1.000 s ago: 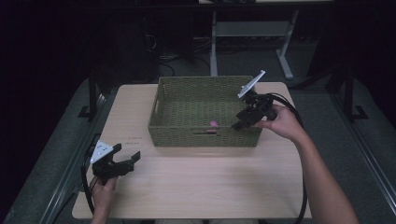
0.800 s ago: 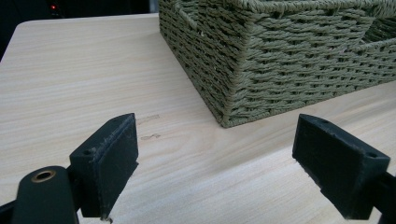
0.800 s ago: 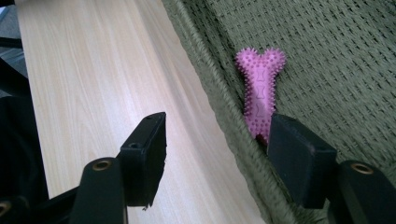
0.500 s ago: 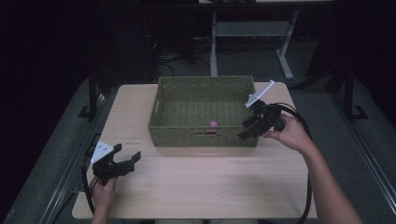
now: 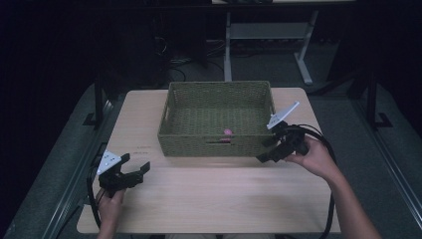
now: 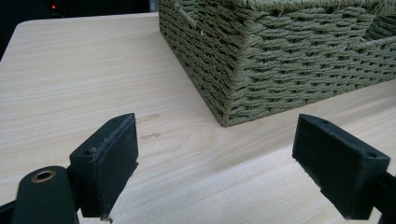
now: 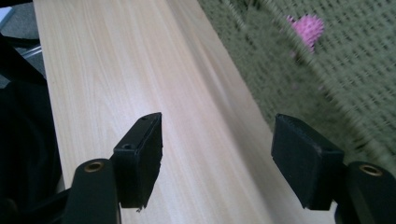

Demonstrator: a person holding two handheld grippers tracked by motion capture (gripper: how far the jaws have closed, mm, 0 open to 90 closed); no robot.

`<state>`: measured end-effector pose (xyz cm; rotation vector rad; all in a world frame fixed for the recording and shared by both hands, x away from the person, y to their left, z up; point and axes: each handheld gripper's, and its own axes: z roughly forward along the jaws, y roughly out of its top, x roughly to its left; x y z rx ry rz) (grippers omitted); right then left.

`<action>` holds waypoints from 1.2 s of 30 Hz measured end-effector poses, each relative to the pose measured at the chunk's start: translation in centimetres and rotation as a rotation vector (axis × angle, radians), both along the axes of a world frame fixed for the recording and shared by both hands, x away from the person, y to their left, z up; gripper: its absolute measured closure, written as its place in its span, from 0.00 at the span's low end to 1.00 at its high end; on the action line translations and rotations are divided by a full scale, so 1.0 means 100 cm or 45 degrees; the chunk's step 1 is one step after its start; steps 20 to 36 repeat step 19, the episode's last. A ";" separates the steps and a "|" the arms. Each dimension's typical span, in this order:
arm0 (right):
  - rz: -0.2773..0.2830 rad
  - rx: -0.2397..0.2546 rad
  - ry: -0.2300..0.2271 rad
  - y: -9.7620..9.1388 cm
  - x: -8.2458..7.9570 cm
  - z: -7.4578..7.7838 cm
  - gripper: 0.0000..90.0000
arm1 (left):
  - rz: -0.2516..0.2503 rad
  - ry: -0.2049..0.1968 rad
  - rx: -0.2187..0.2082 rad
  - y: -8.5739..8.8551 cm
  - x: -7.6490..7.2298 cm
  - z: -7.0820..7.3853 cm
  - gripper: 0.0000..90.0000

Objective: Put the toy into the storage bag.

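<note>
A green woven basket [image 5: 219, 114] stands at the back middle of the light wooden table [image 5: 209, 194]. A small pink object [image 5: 228, 133] lies inside it by the near wall, and the right gripper view catches this pink object [image 7: 308, 27] too. My right gripper [image 5: 265, 157] hovers just off the basket's front right corner, open and holding nothing. At the table's front left my left gripper [image 5: 135, 171] rests low, open and bare. In the left gripper view the basket's corner [image 6: 280, 60] rises beyond the jaws.
A white desk frame [image 5: 263, 35] and cables stand on the dark floor behind the table. Black cables trail from both grippers. Bare tabletop [image 7: 116, 70] stretches in front of the basket.
My right gripper has come back out of the basket, over its right rim, and down to the table at the front right corner. The left gripper has stayed put.
</note>
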<state>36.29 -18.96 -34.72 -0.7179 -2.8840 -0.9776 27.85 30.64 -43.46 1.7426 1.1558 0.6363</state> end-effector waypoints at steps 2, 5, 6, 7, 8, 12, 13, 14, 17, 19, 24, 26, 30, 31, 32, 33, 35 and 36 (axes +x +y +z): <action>-0.006 0.011 0.004 -0.002 -0.005 -0.005 0.37 | 0.000 -0.001 0.001 0.000 0.000 0.000 0.15; -0.008 0.030 0.014 -0.006 -0.013 -0.014 0.37 | -0.007 -0.002 0.008 -0.001 0.000 0.000 0.15; -0.013 0.026 0.014 -0.007 -0.016 -0.018 0.37 | -0.002 -0.001 0.004 -0.001 0.000 0.000 0.15; -0.021 0.027 0.021 -0.009 -0.021 -0.023 0.37 | -0.003 0.000 0.003 0.000 0.000 0.000 0.15; -0.025 0.032 0.023 -0.010 -0.024 -0.026 0.37 | -0.002 -0.001 0.002 0.000 0.000 0.000 0.15; -0.045 0.039 0.021 -0.017 -0.037 -0.037 0.37 | 0.000 0.000 -0.001 0.000 0.000 0.000 0.15; -0.048 0.044 0.019 -0.019 -0.041 -0.041 0.37 | -0.001 -0.002 -0.001 0.000 0.000 0.000 0.15; -0.057 0.048 0.016 -0.021 -0.044 -0.045 0.37 | -0.006 -0.003 0.005 0.000 0.000 0.000 0.15; -0.077 0.046 0.033 -0.026 -0.053 -0.057 0.37 | -0.006 -0.005 0.008 -0.001 0.000 0.000 0.15; -0.093 0.053 0.037 -0.029 -0.060 -0.063 0.37 | -0.006 -0.005 0.010 -0.001 0.000 0.000 0.15; -0.093 0.053 0.037 -0.029 -0.060 -0.063 0.37 | -0.006 -0.005 0.010 -0.001 0.000 0.000 0.15; -0.093 0.053 0.037 -0.029 -0.060 -0.063 0.37 | -0.006 -0.005 0.010 -0.001 0.000 0.000 0.15; -0.093 0.053 0.037 -0.029 -0.060 -0.063 0.37 | -0.006 -0.005 0.010 -0.001 0.000 0.000 0.15; -0.093 0.053 0.037 -0.029 -0.060 -0.063 0.37 | -0.006 -0.005 0.010 -0.001 0.000 0.000 0.15; -0.093 0.053 0.037 -0.029 -0.060 -0.063 0.37 | -0.006 -0.005 0.010 -0.001 0.000 0.000 0.15; -0.093 0.053 0.037 -0.029 -0.060 -0.063 0.37 | -0.006 -0.005 0.010 -0.001 0.000 0.000 0.15; -0.093 0.053 0.037 -0.029 -0.060 -0.063 0.37 | -0.006 -0.005 0.010 -0.001 0.000 0.000 0.15; -0.093 0.053 0.037 -0.029 -0.060 -0.063 0.37 | -0.006 -0.005 0.010 -0.001 0.000 0.000 0.15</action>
